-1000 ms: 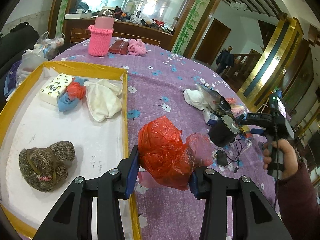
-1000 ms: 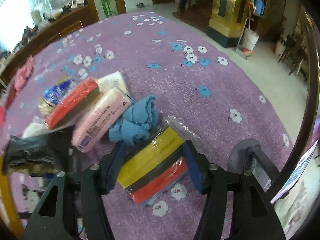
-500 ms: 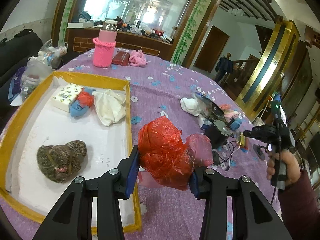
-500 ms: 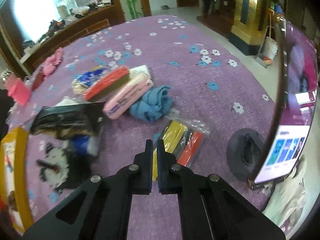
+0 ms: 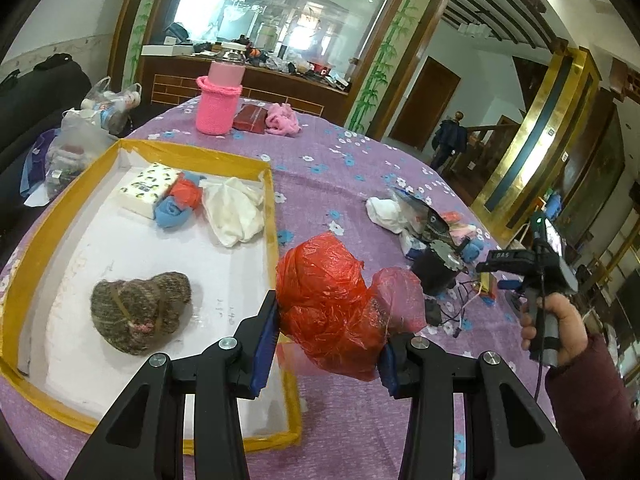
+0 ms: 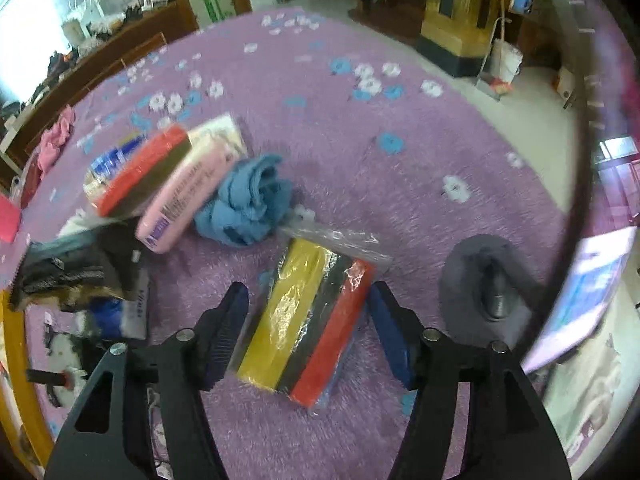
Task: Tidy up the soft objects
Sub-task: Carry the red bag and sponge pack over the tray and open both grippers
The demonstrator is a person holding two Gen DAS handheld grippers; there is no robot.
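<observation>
Worktop (image 5: 360,168): purple flowered cloth, clutter right.
Tray (image 5: 256,168): left, part filled.
Bag (image 5: 328,304): red, clenched in left fingers (image 5: 266,344) over tray's right edge; may snag.
Sponges (image 6: 308,320): between opening right fingers (image 6: 388,328), untouched; wrap may slip.

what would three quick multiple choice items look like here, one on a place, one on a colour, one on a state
1. Where does the brown knitted bundle lie?
A. in the yellow-rimmed tray
B. on the purple cloth
C. in a gripper

2. What colour is the knitted sleeve around the bottle?
A. green
B. pink
C. white

3. What is the left gripper doing?
A. hanging open and empty
B. clamping the red plastic bag
C. gripping a sponge

Answers:
1 A, it rests on the tray's white floor.
2 B, the sleeve is bright pink.
3 B, both pads press into the bag's sides.
</observation>
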